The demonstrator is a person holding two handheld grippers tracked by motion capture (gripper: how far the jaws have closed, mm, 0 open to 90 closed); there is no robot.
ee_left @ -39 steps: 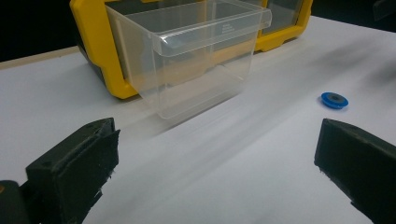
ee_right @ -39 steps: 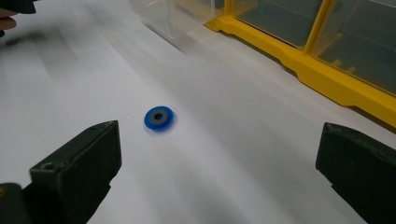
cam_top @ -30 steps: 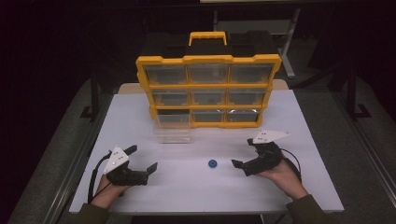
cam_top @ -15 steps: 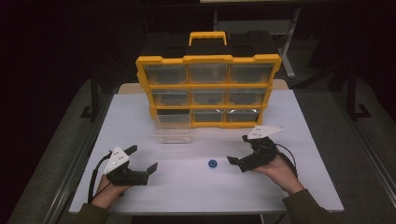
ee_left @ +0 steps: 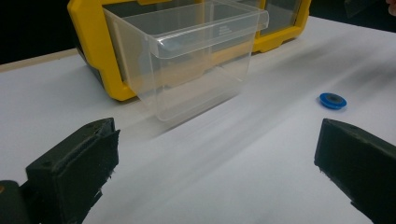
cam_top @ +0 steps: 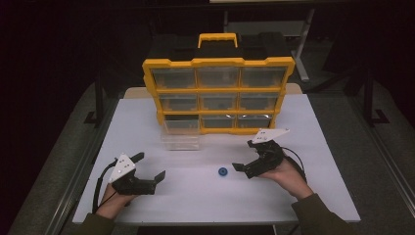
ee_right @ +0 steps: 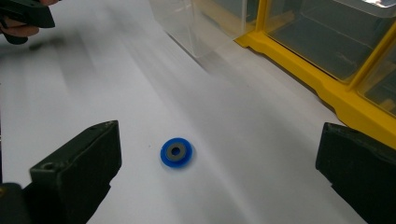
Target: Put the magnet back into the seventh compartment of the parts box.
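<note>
high: above, facing forward-down | tool views: low, close | shared: blue disc (cam_top: 222, 172)

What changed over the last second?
The right gripper moved left toward the blue washer, jaws open, nothing grasped yet. The left gripper stayed put, open. Washer, pulled-out clear drawer and yellow organizer haven't moved.

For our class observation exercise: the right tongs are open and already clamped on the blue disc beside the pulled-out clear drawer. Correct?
Not quite. The right tongs are open, but the blue disc lies untouched on the table between their jaws, as the right gripper view shows. The clear drawer is pulled out.
</note>
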